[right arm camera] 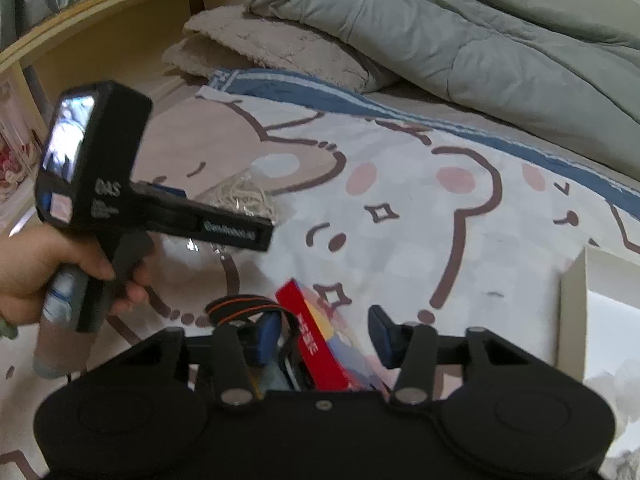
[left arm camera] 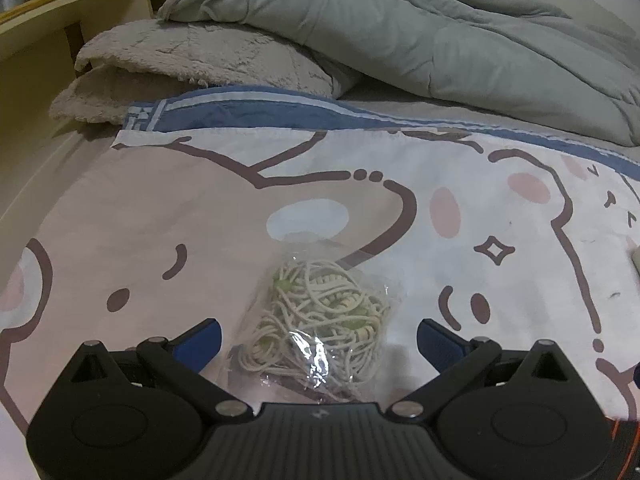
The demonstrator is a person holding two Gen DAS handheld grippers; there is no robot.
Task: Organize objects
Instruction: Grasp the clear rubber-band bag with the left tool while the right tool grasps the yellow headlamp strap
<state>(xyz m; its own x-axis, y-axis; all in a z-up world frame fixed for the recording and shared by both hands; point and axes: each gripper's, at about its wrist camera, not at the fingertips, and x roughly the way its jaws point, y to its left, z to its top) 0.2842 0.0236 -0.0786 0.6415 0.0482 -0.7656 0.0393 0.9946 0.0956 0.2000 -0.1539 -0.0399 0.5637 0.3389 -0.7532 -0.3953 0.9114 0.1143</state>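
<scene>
A clear plastic bag of tangled cream cord [left arm camera: 320, 320] lies on the cartoon bear sheet [left arm camera: 160, 208]. My left gripper [left arm camera: 319, 340] is open, its blue pads either side of the bag, not closed on it. The bag also shows in the right wrist view [right arm camera: 242, 196], partly behind the left gripper body [right arm camera: 120, 184] held by a hand. My right gripper [right arm camera: 326, 338] is open over a red box [right arm camera: 320, 344] lying between its fingers, with a black and orange strap [right arm camera: 244, 306] beside the box.
A white open box [right arm camera: 576, 304] sits at the right on the sheet. A grey duvet [left arm camera: 420, 28] and a beige fleece blanket [left arm camera: 180, 68] are piled at the back. A wooden headboard shelf [left arm camera: 60, 28] runs along the left.
</scene>
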